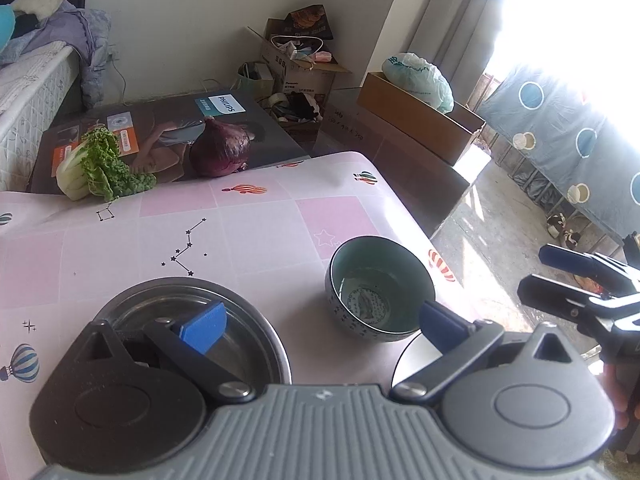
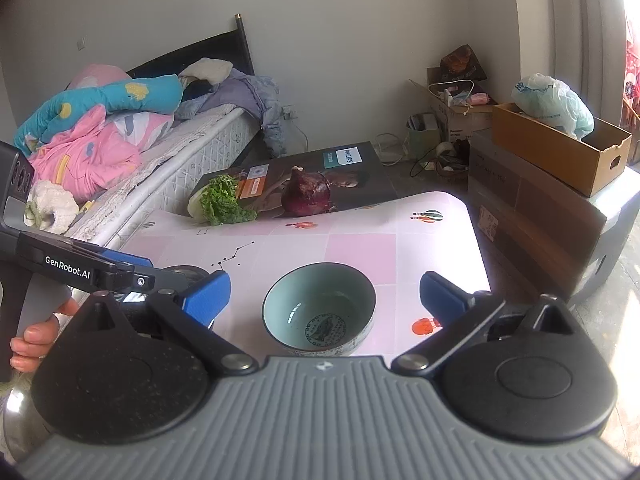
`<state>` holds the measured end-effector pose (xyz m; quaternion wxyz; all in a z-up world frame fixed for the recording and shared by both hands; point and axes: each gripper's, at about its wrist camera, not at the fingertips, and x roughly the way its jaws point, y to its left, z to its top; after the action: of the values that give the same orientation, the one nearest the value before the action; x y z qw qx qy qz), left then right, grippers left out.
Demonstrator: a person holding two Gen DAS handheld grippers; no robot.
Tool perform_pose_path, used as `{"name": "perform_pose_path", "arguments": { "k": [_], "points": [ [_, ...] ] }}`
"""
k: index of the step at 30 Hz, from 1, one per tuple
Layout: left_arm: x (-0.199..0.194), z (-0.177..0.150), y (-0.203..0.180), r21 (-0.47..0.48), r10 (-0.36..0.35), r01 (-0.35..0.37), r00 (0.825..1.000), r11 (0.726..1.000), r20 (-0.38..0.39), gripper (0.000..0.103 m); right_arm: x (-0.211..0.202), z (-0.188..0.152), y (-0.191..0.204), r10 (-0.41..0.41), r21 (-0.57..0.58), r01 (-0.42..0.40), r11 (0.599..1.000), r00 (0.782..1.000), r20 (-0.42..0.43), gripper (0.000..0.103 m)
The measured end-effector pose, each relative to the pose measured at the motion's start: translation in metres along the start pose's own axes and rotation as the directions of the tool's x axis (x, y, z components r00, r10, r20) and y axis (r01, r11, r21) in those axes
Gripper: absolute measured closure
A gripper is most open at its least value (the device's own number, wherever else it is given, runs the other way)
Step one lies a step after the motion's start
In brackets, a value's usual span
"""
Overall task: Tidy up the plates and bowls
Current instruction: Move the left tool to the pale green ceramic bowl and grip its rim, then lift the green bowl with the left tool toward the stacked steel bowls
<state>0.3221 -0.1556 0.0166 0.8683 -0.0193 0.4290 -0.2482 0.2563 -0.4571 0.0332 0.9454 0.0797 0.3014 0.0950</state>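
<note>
A teal ceramic bowl (image 1: 380,292) (image 2: 320,308) with a printed fish emblem inside stands upright on the pink table near its right edge. A steel bowl (image 1: 192,328) sits on the table to its left, partly under my left gripper's left finger. My left gripper (image 1: 320,320) is open and empty, above the gap between the two bowls. My right gripper (image 2: 324,292) is open and empty, its fingers either side of the teal bowl and nearer the camera. In the left wrist view the right gripper (image 1: 560,280) shows at far right. A steel plate edge (image 1: 412,356) peeks out below the teal bowl.
A leafy cabbage (image 1: 96,168) and a red cabbage (image 1: 222,148) lie on a Philips box (image 1: 224,112) behind the table. A bed (image 2: 160,152) stands at left, cardboard boxes (image 2: 560,152) at right. The table's right edge (image 1: 412,220) drops to the floor.
</note>
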Motion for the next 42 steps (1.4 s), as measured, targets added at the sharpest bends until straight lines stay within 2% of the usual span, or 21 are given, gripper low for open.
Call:
{"name": "perform_pose_path", "arguments": {
  "k": [6, 8, 11, 13, 14, 18, 23, 25, 28, 34, 39, 42],
  "points": [
    [0.021, 0.010, -0.021, 0.114, 0.050, -0.051, 0.999, 0.992, 0.007, 0.001, 0.037, 0.003, -0.025, 0.028, 0.109, -0.020, 0.994, 0.997, -0.074, 0.007],
    [0.029, 0.014, -0.026, 0.138, 0.064, -0.064, 0.998, 0.988, 0.005, 0.004, 0.054, 0.003, -0.037, 0.039, 0.172, -0.019, 0.985, 0.993, -0.112, 0.010],
    [0.045, 0.019, -0.032, 0.161, 0.059, -0.055, 0.998, 0.985, -0.018, 0.011, 0.078, 0.001, -0.053, 0.053, 0.258, -0.009, 0.966, 0.985, -0.164, 0.021],
    [0.053, 0.021, -0.036, 0.175, 0.060, -0.055, 0.998, 0.983, -0.028, 0.020, 0.093, -0.002, -0.060, 0.059, 0.293, 0.000, 0.956, 0.979, -0.194, 0.032],
    [0.057, 0.022, -0.037, 0.182, 0.064, -0.057, 0.998, 0.982, -0.030, 0.023, 0.100, -0.003, -0.062, 0.062, 0.303, 0.004, 0.953, 0.976, -0.207, 0.034],
    [0.071, 0.026, -0.040, 0.174, 0.057, -0.045, 0.997, 0.984, -0.061, 0.040, 0.119, -0.008, -0.062, 0.060, 0.294, 0.016, 0.956, 0.967, -0.248, 0.050],
    [0.085, 0.027, -0.040, 0.157, 0.068, -0.053, 0.993, 0.986, -0.093, 0.061, 0.131, -0.012, -0.063, 0.054, 0.281, 0.025, 0.959, 0.961, -0.270, 0.059],
    [0.089, 0.027, -0.039, 0.145, 0.070, -0.054, 0.992, 0.988, -0.104, 0.070, 0.133, -0.013, -0.064, 0.055, 0.283, 0.027, 0.959, 0.959, -0.277, 0.065],
    [0.095, 0.026, -0.037, 0.122, 0.064, -0.049, 0.990, 0.991, -0.123, 0.080, 0.137, -0.015, -0.066, 0.063, 0.291, 0.025, 0.956, 0.955, -0.289, 0.074],
    [0.100, 0.028, -0.036, 0.084, 0.066, -0.054, 0.988, 0.995, -0.141, 0.093, 0.146, -0.021, -0.070, 0.077, 0.310, 0.022, 0.950, 0.949, -0.305, 0.083],
    [0.101, 0.031, -0.033, 0.051, 0.073, -0.067, 0.988, 0.996, -0.139, 0.094, 0.148, -0.021, -0.071, 0.093, 0.330, 0.014, 0.944, 0.948, -0.304, 0.087],
    [0.101, 0.034, -0.033, 0.042, 0.085, -0.080, 0.988, 0.996, -0.128, 0.089, 0.147, -0.021, -0.072, 0.093, 0.329, 0.014, 0.944, 0.947, -0.307, 0.087]
  ]
}}
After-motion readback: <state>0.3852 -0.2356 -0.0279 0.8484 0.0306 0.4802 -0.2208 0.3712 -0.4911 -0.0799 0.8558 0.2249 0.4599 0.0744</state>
